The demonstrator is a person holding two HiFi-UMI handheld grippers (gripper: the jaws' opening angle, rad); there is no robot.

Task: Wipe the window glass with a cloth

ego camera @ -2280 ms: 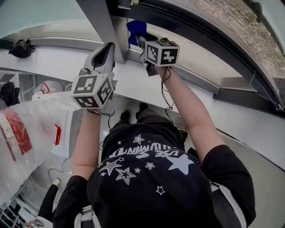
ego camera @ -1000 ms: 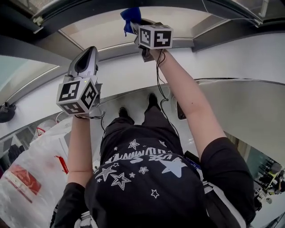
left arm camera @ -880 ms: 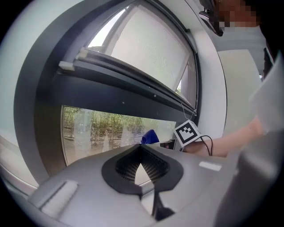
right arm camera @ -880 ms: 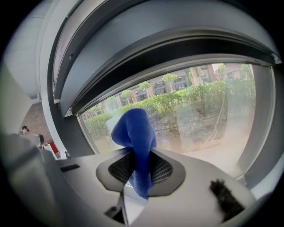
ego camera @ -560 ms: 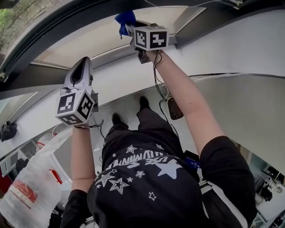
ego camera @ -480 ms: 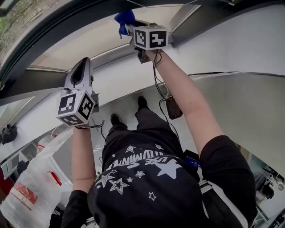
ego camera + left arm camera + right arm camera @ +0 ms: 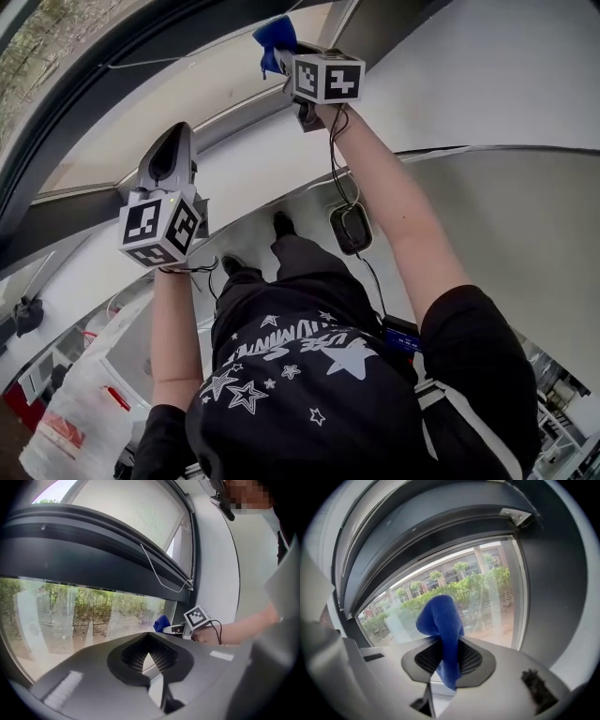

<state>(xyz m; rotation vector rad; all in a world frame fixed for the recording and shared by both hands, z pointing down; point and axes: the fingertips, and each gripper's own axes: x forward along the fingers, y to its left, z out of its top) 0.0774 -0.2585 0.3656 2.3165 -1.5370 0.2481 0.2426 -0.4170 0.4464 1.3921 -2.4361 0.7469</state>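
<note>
- Your right gripper [image 7: 287,58] clamps the blue cloth [image 7: 275,36], raised up at the window glass [image 7: 492,597]; contact isn't clear.
- Your left gripper [image 7: 176,139] is closed on nothing, well apart from the cloth.
- No wiped patch shows on the glass, so most of the wiping looks left to do.
- The only container, a white bag [image 7: 70,412] low at your left, hides its contents.

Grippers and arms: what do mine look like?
The left gripper and right gripper are grey moulded shells with dark ribbed pads in the tongs and a white cube of black square markers. Black cables trail from each. Short sleeves, black star-print shirt.
</note>
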